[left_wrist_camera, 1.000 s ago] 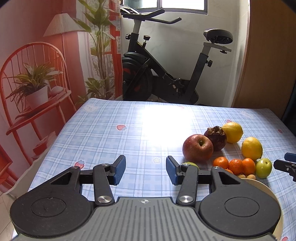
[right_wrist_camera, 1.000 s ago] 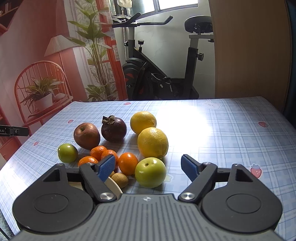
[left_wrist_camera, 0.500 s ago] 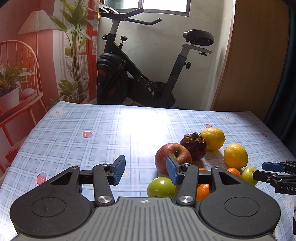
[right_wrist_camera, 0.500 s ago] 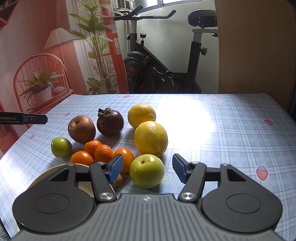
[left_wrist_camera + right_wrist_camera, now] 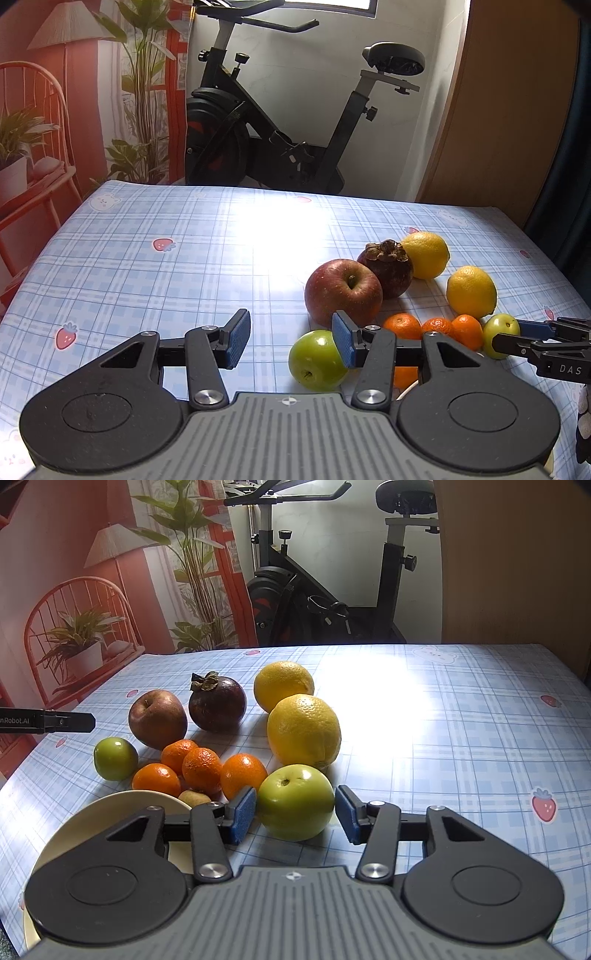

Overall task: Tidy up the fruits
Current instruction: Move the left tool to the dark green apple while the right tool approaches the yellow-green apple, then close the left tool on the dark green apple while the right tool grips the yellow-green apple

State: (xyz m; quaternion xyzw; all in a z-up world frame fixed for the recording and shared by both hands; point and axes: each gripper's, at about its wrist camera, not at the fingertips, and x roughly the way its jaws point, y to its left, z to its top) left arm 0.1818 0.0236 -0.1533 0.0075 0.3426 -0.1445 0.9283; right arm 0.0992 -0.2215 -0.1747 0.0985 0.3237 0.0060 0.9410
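Fruits lie grouped on the checked tablecloth. In the right wrist view a green apple (image 5: 295, 806) sits between the pads of my right gripper (image 5: 293, 814); the jaws stand around it with a small gap, not closed. Behind it are two yellow citrus fruits (image 5: 303, 731), a mangosteen (image 5: 218, 701), a red apple (image 5: 158, 719), several tangerines (image 5: 201, 770) and a second green apple (image 5: 115, 758). My left gripper (image 5: 291, 338) is open and empty; that second green apple (image 5: 317, 360) lies just beside its right pad (image 5: 343, 343).
A cream plate (image 5: 110, 808) lies at the near left, partly under my right gripper, with a small brownish fruit (image 5: 194, 797) at its rim. An exercise bike (image 5: 280, 122) stands beyond the table's far edge. A wooden panel (image 5: 498, 110) is at the right.
My right gripper has moved forward and its jaws have narrowed around the green apple. My left gripper has swung right, towards the fruits, up to the other green apple.
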